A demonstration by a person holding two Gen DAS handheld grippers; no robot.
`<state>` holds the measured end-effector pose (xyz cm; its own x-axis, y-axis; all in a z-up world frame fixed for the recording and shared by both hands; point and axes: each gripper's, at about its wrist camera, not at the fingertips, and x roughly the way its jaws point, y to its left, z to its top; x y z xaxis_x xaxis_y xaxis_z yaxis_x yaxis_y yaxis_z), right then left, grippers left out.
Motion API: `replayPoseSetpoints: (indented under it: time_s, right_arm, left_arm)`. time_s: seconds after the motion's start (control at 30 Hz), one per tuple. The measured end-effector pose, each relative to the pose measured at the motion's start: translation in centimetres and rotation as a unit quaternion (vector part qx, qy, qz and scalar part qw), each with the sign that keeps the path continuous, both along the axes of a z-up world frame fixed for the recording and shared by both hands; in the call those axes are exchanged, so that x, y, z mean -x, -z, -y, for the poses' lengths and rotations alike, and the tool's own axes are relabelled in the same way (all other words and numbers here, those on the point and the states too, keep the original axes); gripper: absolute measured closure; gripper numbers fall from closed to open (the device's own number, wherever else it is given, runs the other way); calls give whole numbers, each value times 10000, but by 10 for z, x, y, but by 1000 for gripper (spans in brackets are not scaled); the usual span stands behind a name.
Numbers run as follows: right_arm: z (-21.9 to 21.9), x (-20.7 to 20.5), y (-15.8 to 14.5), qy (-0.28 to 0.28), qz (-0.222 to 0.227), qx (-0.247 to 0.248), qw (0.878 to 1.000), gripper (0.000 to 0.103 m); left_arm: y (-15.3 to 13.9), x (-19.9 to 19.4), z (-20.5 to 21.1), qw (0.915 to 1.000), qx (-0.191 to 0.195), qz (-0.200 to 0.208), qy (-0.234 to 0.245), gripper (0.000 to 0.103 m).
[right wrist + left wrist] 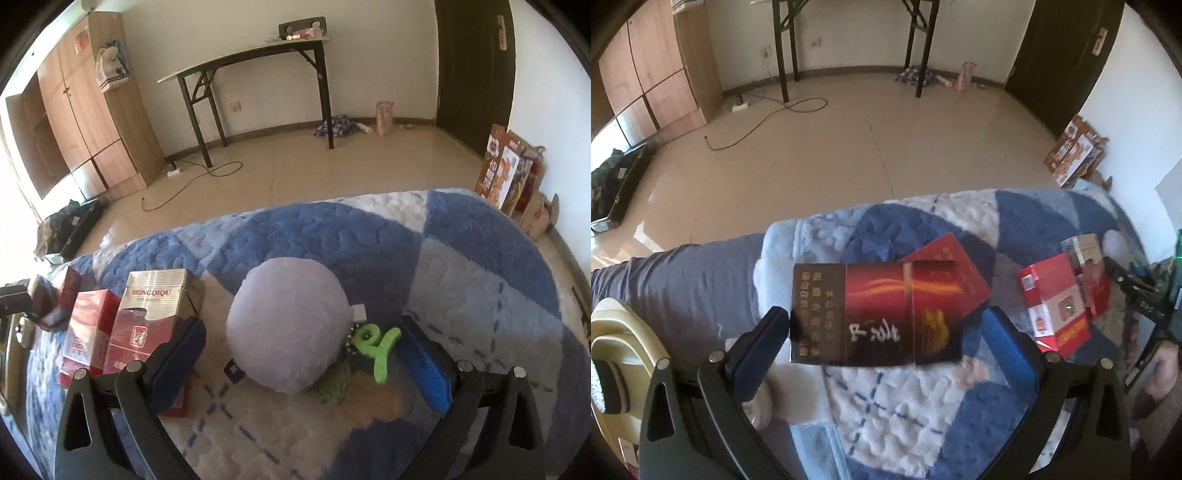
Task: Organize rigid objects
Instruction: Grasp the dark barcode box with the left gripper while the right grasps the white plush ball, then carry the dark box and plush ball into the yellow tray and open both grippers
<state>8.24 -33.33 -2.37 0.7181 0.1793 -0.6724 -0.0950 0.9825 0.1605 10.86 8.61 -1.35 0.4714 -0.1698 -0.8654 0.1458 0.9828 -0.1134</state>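
Observation:
In the left wrist view a dark red and brown cigarette carton [875, 314] lies between my left gripper's [890, 332] open fingers, over a red booklet [956, 273] on the blue-and-white blanket [905, 406]. Red and white cigarette packs [1060, 306] stand to the right. In the right wrist view my right gripper [303, 354] is open around a pale purple plush ball [288, 325] with a green plush piece [376, 347] beside it. A silver HONGQIQU pack [155, 295] and red packs [92, 328] stand just left of my left finger.
The bed edge drops to a tiled floor [314, 166]. A black folding table [258, 74], wooden wardrobe [92, 110] and dark door [472, 74] stand at the far walls. Cereal boxes [506, 173] lean by the right wall. A cream object [613, 354] sits at left.

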Motion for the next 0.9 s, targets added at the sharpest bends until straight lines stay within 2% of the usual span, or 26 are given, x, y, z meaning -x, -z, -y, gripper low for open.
replayPoseSetpoints:
  time_s: [0.07,0.1,0.13,0.17,0.2,0.23,0.27,0.33,0.43,0.5,0.7,0.9]
  right_arm:
    - [-2,-1,2,26,70,81,9999,1]
    - [-5,-1,5,39,101,120,9999,9]
    - [-6,-1,6,108,157,213,9996,18]
    - [-6,-1,6,170,189,275,9993,35]
    - [-6,-2,7,163,217,257,9993,45]
    - [-6,-2,8,148,245,240,9993,47]
    - [-6,-2,8,145,274,243,9992,49]
    - [-6,0,10,157,350,265,9989,50]
    - [-2,2,11,156,408,142,9989,51]
    - [1,5,11,179,397,85,9990,51]
    - [1,15,11,152,416,150,9989,51]
    - [2,21,10,142,469,174,9986,52]
  left_arm:
    - [8,-4,4,9999,-115,-80,-27,1]
    - [11,-5,6,9999,-143,-89,-33,2]
    - [13,-6,7,9999,-134,-86,-35,12]
    - [15,-7,8,9999,-90,-93,-40,39]
    - [16,-7,7,9999,-49,-106,-50,49]
    - [18,-8,6,9999,5,-135,-48,56]
    - [21,-9,4,9997,53,-229,-46,70]
    - [20,-8,-2,9996,191,-166,-150,73]
    - [13,-4,-10,9996,194,-49,-211,75]
    - [8,-2,-17,9990,399,-51,-216,75]
    - [7,14,-18,9991,430,-49,24,78]
    - [-10,25,-32,9975,701,58,66,79]
